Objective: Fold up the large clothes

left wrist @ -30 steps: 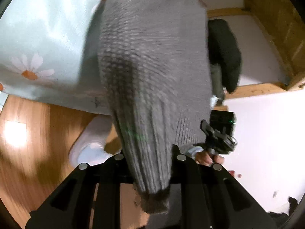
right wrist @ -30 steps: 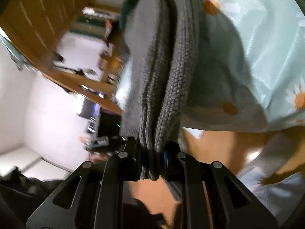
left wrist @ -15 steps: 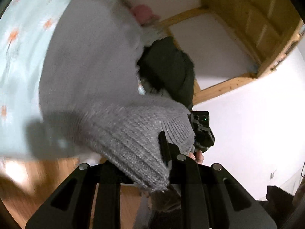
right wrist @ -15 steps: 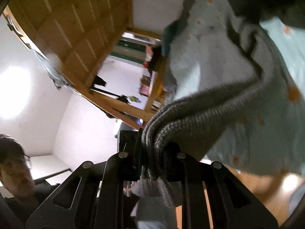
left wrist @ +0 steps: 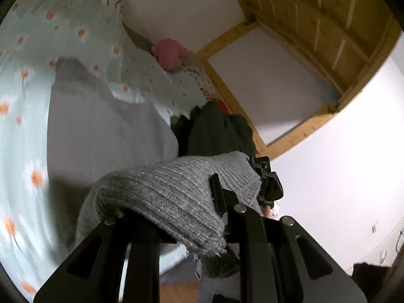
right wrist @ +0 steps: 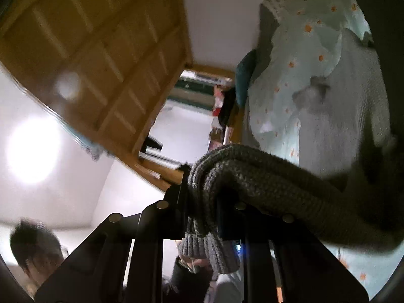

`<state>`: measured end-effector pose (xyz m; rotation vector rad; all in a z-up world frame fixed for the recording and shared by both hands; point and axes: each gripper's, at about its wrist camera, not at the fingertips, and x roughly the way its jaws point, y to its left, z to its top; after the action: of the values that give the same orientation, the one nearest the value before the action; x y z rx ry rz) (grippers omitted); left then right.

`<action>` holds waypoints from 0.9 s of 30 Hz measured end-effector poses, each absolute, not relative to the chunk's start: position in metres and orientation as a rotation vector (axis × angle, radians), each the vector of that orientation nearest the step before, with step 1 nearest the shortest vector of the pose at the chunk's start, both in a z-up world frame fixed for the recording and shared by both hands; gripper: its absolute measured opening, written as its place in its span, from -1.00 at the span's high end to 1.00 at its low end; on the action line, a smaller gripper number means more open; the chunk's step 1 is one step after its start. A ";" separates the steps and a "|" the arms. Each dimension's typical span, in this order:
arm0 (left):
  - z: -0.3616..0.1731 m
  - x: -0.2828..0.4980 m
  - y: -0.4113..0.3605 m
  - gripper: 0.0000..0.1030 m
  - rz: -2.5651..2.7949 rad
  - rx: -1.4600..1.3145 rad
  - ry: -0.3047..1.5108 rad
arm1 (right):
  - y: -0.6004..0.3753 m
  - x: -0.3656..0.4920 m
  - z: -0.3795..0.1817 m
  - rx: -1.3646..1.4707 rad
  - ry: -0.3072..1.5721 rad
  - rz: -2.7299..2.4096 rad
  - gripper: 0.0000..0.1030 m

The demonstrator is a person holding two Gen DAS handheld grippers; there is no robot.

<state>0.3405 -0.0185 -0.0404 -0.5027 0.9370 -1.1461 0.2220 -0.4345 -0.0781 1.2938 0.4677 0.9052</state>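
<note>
A grey knit sweater (left wrist: 161, 192) is pinched at its ribbed edge in my left gripper (left wrist: 174, 197), which is shut on it. The fabric drapes over and hides the left finger. The rest of the sweater (left wrist: 101, 131) trails down onto the pale blue daisy-print bed sheet (left wrist: 22, 116). In the right wrist view, my right gripper (right wrist: 202, 192) is shut on a bunched fold of the same sweater (right wrist: 265, 176). A ribbed cuff (right wrist: 209, 250) hangs below the jaws. The right gripper (left wrist: 266, 184) also shows beyond the left one, close beside it.
A pile of dark clothes (left wrist: 214, 131) and a pink item (left wrist: 169, 53) lie at the far end of the bed. Wooden bunk slats (left wrist: 315, 30) run overhead, next to white walls. A person's head (right wrist: 32, 250) is at the lower left, under a ceiling light (right wrist: 32, 149).
Both grippers have risen with the sweater held in them. The views swung from the wooden floor up to the bed, wall and slats, and the sweater now stretches out over the sheet.
</note>
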 end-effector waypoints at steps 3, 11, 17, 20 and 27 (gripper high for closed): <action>-0.038 0.383 -0.031 0.66 -1.113 -0.506 0.949 | -0.445 0.267 -0.077 1.349 0.492 0.806 0.65; -0.066 0.498 -0.062 0.65 -0.984 -0.569 1.053 | -0.463 0.364 -0.110 1.528 0.583 0.540 0.62; -0.104 0.552 -0.071 0.62 -0.944 -0.660 1.134 | -0.477 0.401 -0.150 1.718 0.548 0.432 0.12; -0.140 0.578 -0.073 0.54 -0.931 -0.774 1.222 | -0.492 0.408 -0.158 1.814 0.440 0.384 -0.87; -0.131 0.595 -0.069 -0.89 -1.031 -0.925 1.223 | -0.484 0.431 -0.028 0.962 0.680 0.355 -0.93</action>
<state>0.5947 -0.0689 -0.1315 -0.9247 1.2230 -1.0312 0.4311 -0.4839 -0.0283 0.9621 0.6805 0.3548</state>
